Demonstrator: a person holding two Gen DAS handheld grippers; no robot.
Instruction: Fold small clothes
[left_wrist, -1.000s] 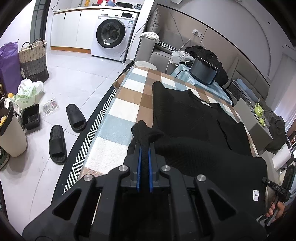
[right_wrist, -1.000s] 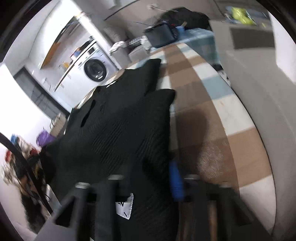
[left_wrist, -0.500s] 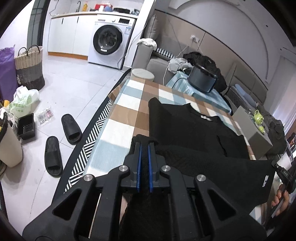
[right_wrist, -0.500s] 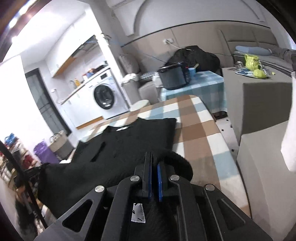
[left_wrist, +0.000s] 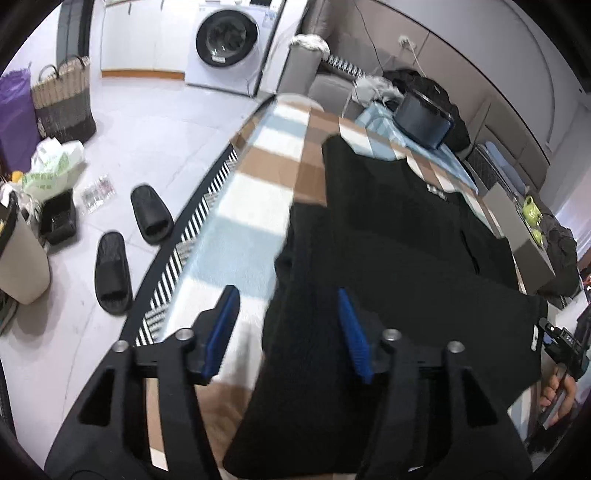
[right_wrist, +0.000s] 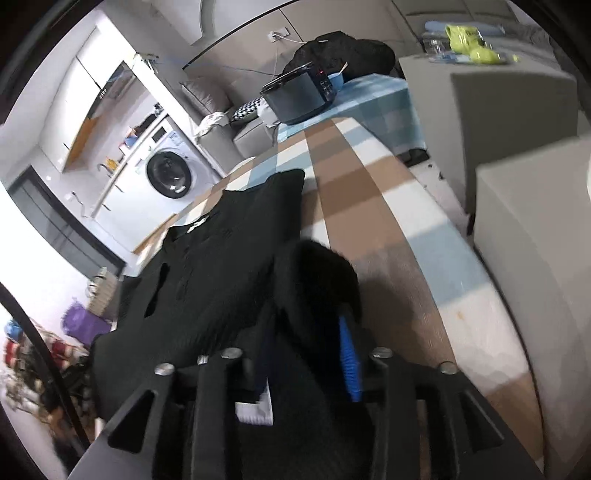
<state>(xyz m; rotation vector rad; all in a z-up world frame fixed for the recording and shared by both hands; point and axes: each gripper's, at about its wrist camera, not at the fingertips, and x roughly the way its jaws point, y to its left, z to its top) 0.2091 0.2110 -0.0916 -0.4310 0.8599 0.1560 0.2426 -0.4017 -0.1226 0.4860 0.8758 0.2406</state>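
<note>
A black knit garment (left_wrist: 399, 258) lies spread on the checked table (left_wrist: 258, 184), its near half folded over the far half. My left gripper (left_wrist: 288, 325) is open, its blue pads wide apart over the garment's near left corner, holding nothing. In the right wrist view the same garment (right_wrist: 221, 266) lies to the left. My right gripper (right_wrist: 306, 354) is open, and a bunched fold of the garment sits loose between its blue pads (right_wrist: 349, 362). A white label (right_wrist: 255, 410) shows near the jaws.
Two black slippers (left_wrist: 129, 251) and a striped rug edge (left_wrist: 192, 229) lie on the floor left of the table. A black cooker (left_wrist: 424, 118) stands on a blue cloth beyond the table's far end. A grey box (right_wrist: 509, 122) stands at the right. A washing machine (left_wrist: 225, 40) is far back.
Both grippers were shut on the garment's near corners half a second ago and have opened. The folded edge has dropped onto the table.
</note>
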